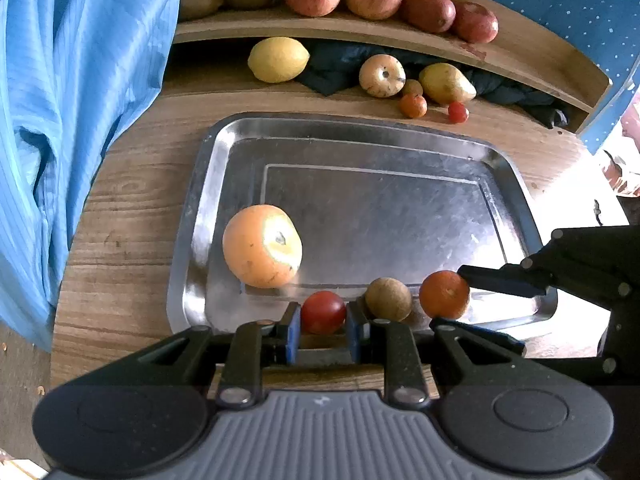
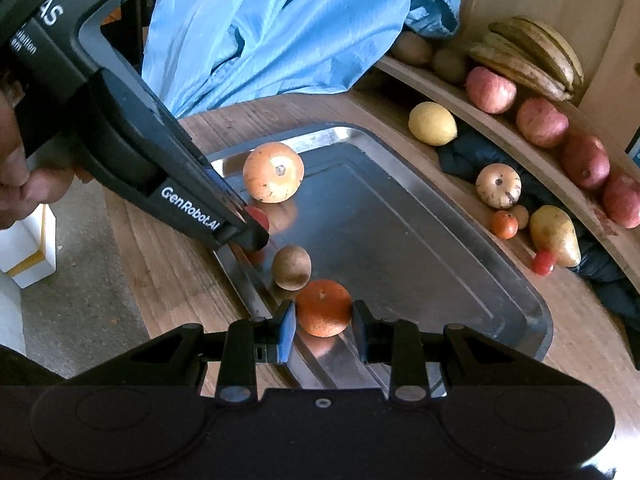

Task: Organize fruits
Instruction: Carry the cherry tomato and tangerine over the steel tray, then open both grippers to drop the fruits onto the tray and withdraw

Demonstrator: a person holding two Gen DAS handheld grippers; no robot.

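A steel tray [image 1: 360, 152] [image 2: 440, 248] lies on the wooden table. My left gripper [image 1: 323, 328] is shut on a small red tomato [image 1: 323, 312] [image 2: 259, 216] at the tray's near edge. My right gripper [image 2: 324, 326] [image 1: 460, 300] is shut on a small orange [image 2: 324, 307] [image 1: 444, 294] just to the right. A brown kiwi [image 1: 388, 298] [image 2: 291, 267] rests on the tray between them. A large orange-yellow fruit [image 1: 262, 246] [image 2: 273, 172] sits on the tray's left side.
Beyond the tray lie a lemon [image 1: 278, 59], a pale apple [image 1: 382, 76], a pear [image 1: 446, 83], a small orange [image 1: 413, 105] and a tomato [image 1: 457, 112]. A shelf [image 1: 360, 30] holds red apples, kiwis and bananas [image 2: 528, 56]. Blue cloth [image 1: 72, 100] hangs left.
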